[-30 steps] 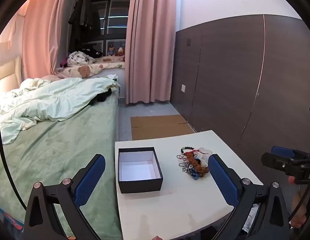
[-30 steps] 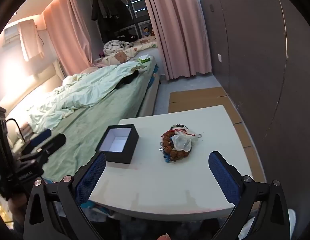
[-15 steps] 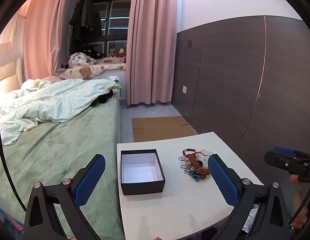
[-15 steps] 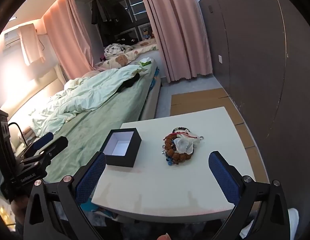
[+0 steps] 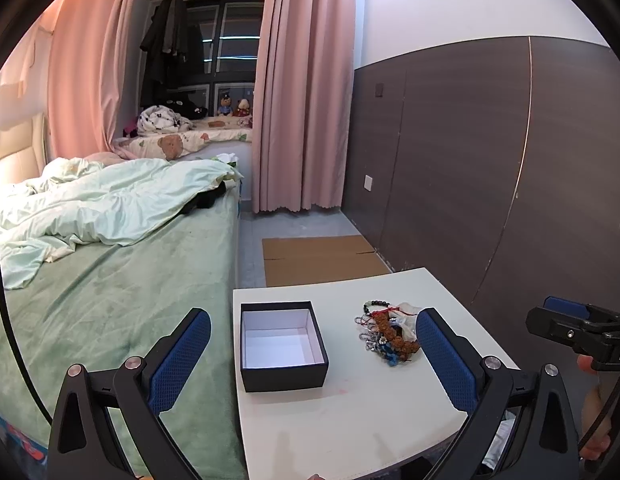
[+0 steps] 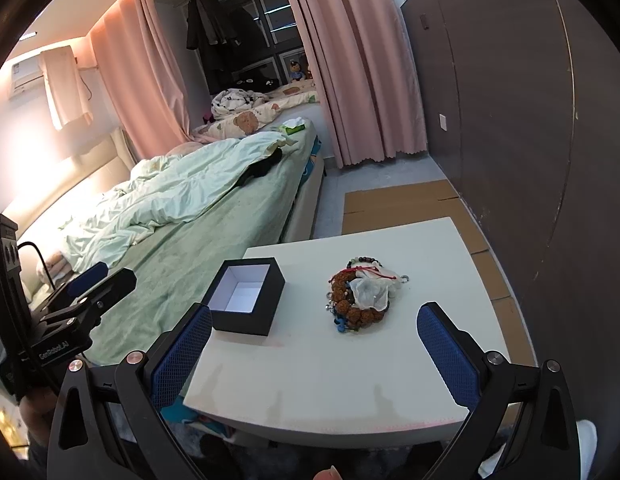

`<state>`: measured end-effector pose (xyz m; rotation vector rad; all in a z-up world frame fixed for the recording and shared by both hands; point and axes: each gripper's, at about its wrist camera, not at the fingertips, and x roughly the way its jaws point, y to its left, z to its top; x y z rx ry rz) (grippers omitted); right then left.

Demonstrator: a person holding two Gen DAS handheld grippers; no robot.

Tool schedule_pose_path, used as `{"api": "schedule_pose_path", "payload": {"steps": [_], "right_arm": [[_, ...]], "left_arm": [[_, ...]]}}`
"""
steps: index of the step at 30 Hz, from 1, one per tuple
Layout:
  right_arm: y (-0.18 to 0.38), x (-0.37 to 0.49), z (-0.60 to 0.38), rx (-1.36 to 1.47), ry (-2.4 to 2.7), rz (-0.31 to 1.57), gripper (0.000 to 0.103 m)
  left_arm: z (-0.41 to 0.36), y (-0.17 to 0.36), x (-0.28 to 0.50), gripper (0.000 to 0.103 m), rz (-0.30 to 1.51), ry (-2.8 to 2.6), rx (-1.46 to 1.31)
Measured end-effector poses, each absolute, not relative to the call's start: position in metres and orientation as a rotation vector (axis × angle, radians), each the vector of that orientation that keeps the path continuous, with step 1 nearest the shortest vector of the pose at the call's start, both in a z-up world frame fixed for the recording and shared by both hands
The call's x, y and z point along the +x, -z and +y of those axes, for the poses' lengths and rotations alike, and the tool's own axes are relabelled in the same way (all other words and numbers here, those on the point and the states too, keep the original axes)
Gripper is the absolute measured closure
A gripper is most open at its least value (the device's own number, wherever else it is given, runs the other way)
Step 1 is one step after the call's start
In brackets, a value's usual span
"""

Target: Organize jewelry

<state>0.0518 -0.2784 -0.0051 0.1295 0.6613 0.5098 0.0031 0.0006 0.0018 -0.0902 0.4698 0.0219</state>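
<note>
An open black box (image 5: 282, 344) with a white, empty inside sits on the left part of a white table (image 5: 361, 416). It also shows in the right wrist view (image 6: 246, 300). A pile of jewelry (image 5: 387, 334), with brown bead bracelets, a red cord, metal clasps and a white pouch, lies to its right; it also shows in the right wrist view (image 6: 361, 294). My left gripper (image 5: 311, 354) is open and empty, held above the table's near edge. My right gripper (image 6: 313, 352) is open and empty, also short of the table.
A bed with a green cover (image 5: 110, 300) and a pale duvet borders the table's left side. A dark panelled wall (image 5: 489, 160) runs along the right. Flat cardboard (image 5: 317, 258) lies on the floor beyond the table. Pink curtains (image 5: 302, 100) hang at the back.
Both views have shifted slightly; the box and the jewelry pile sit a little closer and more central. Nothing on the table moved, and both grippers stayed open.
</note>
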Motion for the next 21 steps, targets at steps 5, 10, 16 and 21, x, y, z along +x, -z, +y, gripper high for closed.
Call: {"api": "schedule_pose_path", "payload": {"steps": [5, 10, 16, 21], "right_arm": [[0.0039, 0.0509, -0.278, 0.126, -0.51, 0.661, 0.0], [0.0045, 0.0507, -0.2777, 0.126, -0.51, 0.661, 0.0], [0.003, 0.0502, -0.2763, 0.127, -0.505, 0.66, 0.0], [0.004, 0.0513, -0.2781, 0.122, -0.511, 0.659, 0.0]], "left_arm": [[0.0005, -0.0031, 0.0039, 0.001, 0.467, -0.03, -0.094], [0.003, -0.0035, 0.0037, 0.001, 0.461, -0.032, -0.102], [0.0048, -0.0018, 0.0052, 0.001, 0.47, -0.029, -0.1], [0.0058, -0.0006, 0.0063, 0.001, 0.473, -0.029, -0.1]]}}
